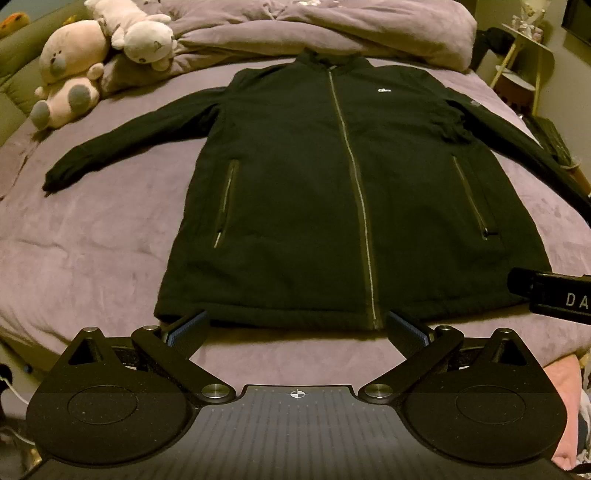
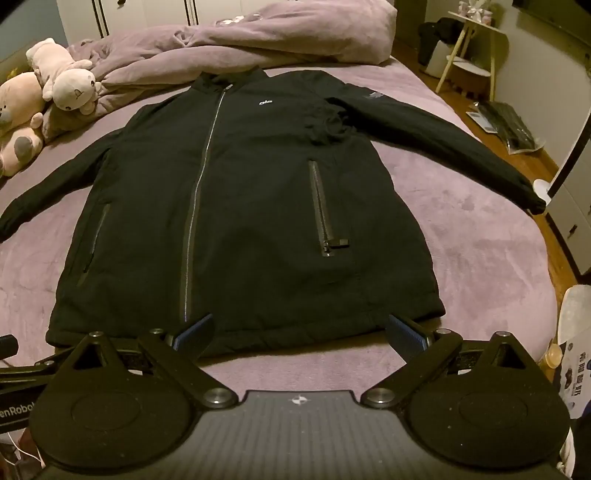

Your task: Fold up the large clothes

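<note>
A black zip-up jacket [image 1: 295, 192] lies flat and face up on the purple bed [image 1: 92, 251], collar far, hem near, both sleeves spread out sideways. My left gripper [image 1: 297, 326] hovers open just short of the hem, near the zip's lower end, with nothing between its fingers. In the right wrist view the same jacket [image 2: 251, 206] fills the middle, and my right gripper [image 2: 299, 332] stands open over the hem's right half, holding nothing. Part of the right gripper's body [image 1: 554, 291] shows at the right edge of the left wrist view.
Plush toys [image 1: 74, 70] sit at the bed's far left beside a bunched purple duvet [image 1: 325, 26]. A white side stand [image 2: 469, 48] and dark items on the wooden floor [image 2: 506, 125] lie right of the bed. Bare bedspread flanks the jacket on both sides.
</note>
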Demonstrator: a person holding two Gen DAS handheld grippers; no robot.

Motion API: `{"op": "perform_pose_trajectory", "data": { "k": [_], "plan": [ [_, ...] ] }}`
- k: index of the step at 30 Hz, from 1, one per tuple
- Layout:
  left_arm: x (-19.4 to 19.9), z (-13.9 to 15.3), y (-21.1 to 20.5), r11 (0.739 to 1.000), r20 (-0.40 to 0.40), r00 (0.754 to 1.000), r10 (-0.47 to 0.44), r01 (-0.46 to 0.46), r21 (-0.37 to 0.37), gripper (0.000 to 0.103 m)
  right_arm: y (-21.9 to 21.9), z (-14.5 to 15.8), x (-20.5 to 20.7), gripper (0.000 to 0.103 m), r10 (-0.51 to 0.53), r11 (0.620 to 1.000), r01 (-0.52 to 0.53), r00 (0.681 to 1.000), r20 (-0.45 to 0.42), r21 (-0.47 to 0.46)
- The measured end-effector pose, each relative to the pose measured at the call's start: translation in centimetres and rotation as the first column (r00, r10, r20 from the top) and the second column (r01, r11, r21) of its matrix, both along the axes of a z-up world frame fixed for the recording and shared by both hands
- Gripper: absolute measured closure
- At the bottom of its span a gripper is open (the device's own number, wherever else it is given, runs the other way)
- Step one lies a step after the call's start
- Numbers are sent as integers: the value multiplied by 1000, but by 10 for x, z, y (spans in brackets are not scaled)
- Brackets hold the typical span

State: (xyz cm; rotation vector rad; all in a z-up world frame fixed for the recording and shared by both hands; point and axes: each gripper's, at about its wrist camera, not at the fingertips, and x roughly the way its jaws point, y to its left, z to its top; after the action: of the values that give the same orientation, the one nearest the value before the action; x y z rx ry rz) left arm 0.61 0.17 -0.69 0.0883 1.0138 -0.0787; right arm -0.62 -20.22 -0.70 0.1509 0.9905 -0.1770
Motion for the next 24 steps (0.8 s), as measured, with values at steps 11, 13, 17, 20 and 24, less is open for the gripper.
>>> {"op": "perform_pose_trajectory", "data": {
  "k": [11, 13, 17, 20, 24],
  "plan": [
    [-1, -2, 2, 1000, -5, 1000, 3, -3, -7, 0, 1, 0, -1, 4, -5, 1000, 5, 1000, 3, -1],
    [0, -2, 2, 1000, -8, 1000, 3, -3, -8, 0, 2, -1, -1, 4, -4, 1000, 4, 1000, 2, -2],
    [0, -2, 2, 1000, -13, 1000, 3, -4, -10, 0, 2, -1, -1, 4, -3, 1000, 3, 1000, -1, 0],
    [1, -2, 1, 1000, -15, 1000, 3, -3, -12, 0, 2, -2, -1, 4, -4, 1000, 4, 1000, -2, 0],
    [1, -3, 2, 1000, -20, 1000, 3, -3, -15, 0, 2, -2, -1, 4, -5, 1000, 5, 1000, -2, 1]
  ]
}}
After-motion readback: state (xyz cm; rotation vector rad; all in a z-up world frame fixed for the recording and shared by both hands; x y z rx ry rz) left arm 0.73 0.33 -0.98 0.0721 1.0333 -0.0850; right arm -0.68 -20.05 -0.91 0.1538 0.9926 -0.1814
